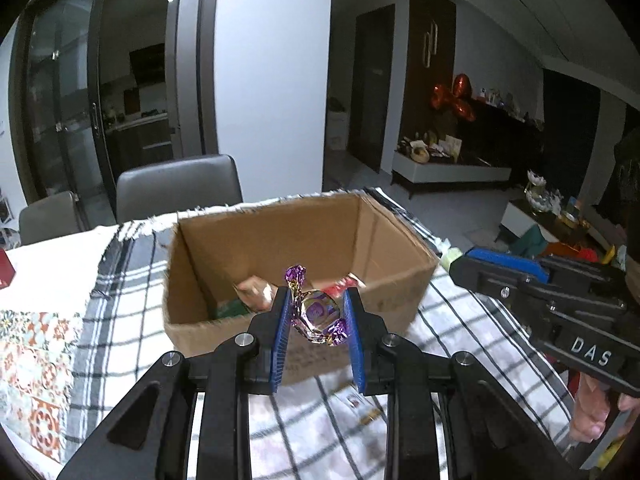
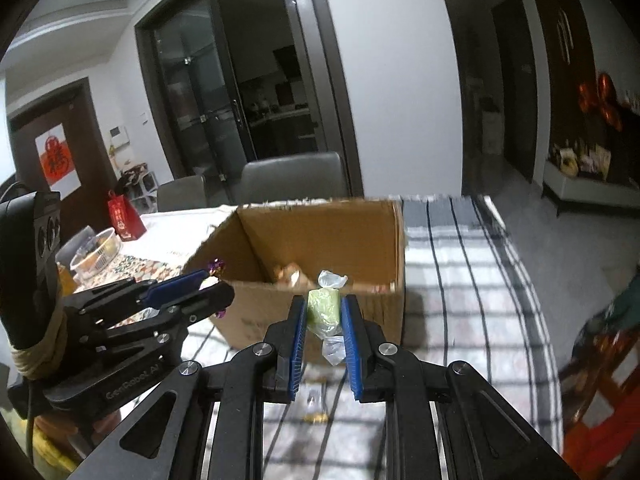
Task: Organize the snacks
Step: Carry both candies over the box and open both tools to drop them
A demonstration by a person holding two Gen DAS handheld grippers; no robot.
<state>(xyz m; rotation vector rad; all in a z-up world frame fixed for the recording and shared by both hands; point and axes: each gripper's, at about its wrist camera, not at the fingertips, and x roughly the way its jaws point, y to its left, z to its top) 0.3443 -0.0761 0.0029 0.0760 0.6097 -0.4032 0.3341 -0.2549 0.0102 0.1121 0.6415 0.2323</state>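
The left gripper (image 1: 318,312) sits in the lower middle of its own view, and its two blue pads are closed snugly on a purple candy (image 1: 318,314) with shiny twisted ends. The candy is just in front of the near wall of the box (image 1: 392,300), close to its rim. The box is brown cardboard, open at the top, and stands on a checked cloth (image 1: 460,320) in the middle of the frame. Inside it, near the bottom, lie a few wrapped snacks (image 1: 256,290), one pinkish and one green, though they are blurry. In the right wrist view, the right gripper (image 2: 323,316) is low in the middle, and its pads are pressed on a green candy (image 2: 323,310) in a clear wrapper, whose twisted ends poke out above and below. This candy is also just in front of the box (image 2: 360,240), near its front edge. The left gripper (image 2: 200,284) shows at the left of that frame, beside the box's corner, with a bit of purple candy (image 2: 216,267) peeking out at its tip. A small gold wrapper (image 2: 316,416) lies on the cloth (image 2: 460,280) below the right gripper. Grey chairs (image 1: 180,184) stand behind the table. A red bag (image 2: 124,216) and a clear bowl (image 2: 96,254) sit at the far left.
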